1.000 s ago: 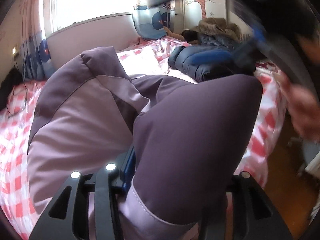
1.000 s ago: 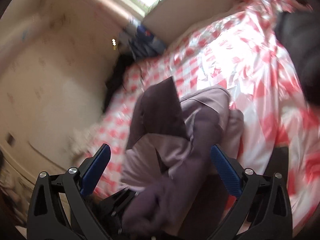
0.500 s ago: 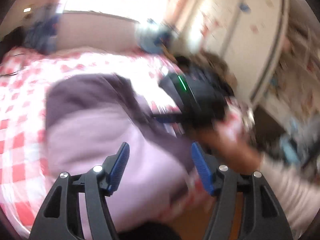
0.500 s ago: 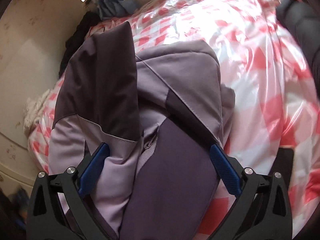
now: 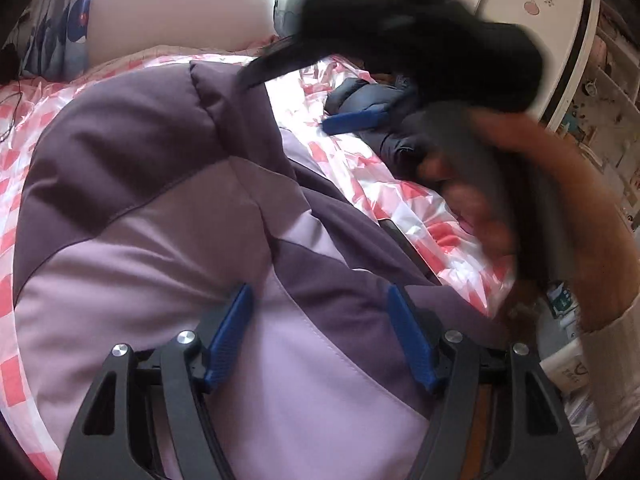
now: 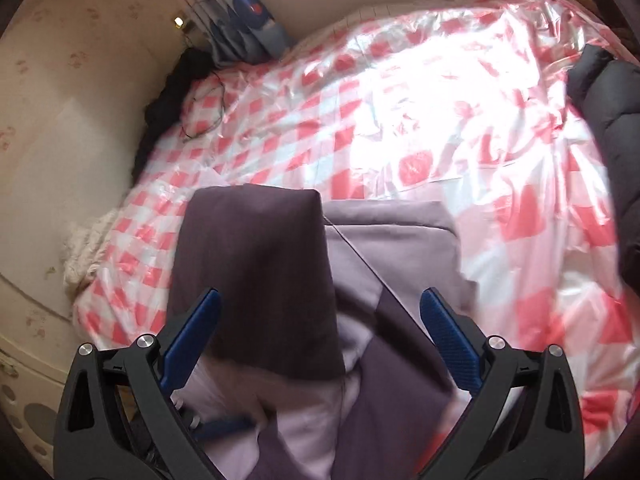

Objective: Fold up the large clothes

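I see the jacket point(image 5: 168, 240) as a padded, smooth-shelled bundle in two purples, dark panels stitched against pale lilac, lying folded on the near edge of the bed point(image 6: 400, 128). My left gripper point(image 5: 320, 336) has just been opening; its blue ribbed pads stand apart above the lilac cloth, gripping nothing. My right gripper point(image 6: 320, 340) is spread wide over a dark flap, clear of it. The bed wears a glossy, crinkled red-and-white check sheet. A navy quilted coat point(image 5: 372, 96) lies farther back. Cream wallpaper point(image 6: 60, 80) runs beside the bed.
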Available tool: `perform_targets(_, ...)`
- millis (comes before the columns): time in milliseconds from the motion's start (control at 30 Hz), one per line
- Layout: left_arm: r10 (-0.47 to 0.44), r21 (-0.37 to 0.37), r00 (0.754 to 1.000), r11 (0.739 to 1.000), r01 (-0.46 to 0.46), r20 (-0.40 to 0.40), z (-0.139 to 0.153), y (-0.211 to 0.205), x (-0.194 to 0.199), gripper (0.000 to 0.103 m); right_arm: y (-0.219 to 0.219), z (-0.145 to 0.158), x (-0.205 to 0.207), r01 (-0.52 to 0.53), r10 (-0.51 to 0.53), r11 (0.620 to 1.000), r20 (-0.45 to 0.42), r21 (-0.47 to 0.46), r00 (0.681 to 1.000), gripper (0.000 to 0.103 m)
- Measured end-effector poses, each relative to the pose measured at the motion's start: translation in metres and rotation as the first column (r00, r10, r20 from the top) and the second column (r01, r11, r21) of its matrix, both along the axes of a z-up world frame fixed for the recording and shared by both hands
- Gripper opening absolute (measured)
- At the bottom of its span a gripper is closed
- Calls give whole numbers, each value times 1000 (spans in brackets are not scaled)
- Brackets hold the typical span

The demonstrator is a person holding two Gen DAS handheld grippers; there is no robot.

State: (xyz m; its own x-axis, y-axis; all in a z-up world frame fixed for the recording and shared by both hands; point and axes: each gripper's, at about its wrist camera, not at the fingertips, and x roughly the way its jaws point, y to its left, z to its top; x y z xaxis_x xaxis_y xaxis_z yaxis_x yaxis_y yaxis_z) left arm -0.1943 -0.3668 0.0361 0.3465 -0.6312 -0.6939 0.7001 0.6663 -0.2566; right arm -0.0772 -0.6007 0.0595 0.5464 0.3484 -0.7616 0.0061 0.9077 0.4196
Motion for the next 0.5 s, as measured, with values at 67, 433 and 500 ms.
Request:
perform_targets(67,-8,-5,1000,1000,8,3,-3,2,7,67,0,-37,12,75,-75,997,-8,-11,997,97)
perform_targets(433,-43,17,998,999,42,53,-15,9,13,68,-27,-72,-21,169,-180,977,74,130,981,96)
perform_targets(500,-44,5,997,999,44,65,-16,15,6,69,-18,-44,-42,169,-176,984,152,62,973,96)
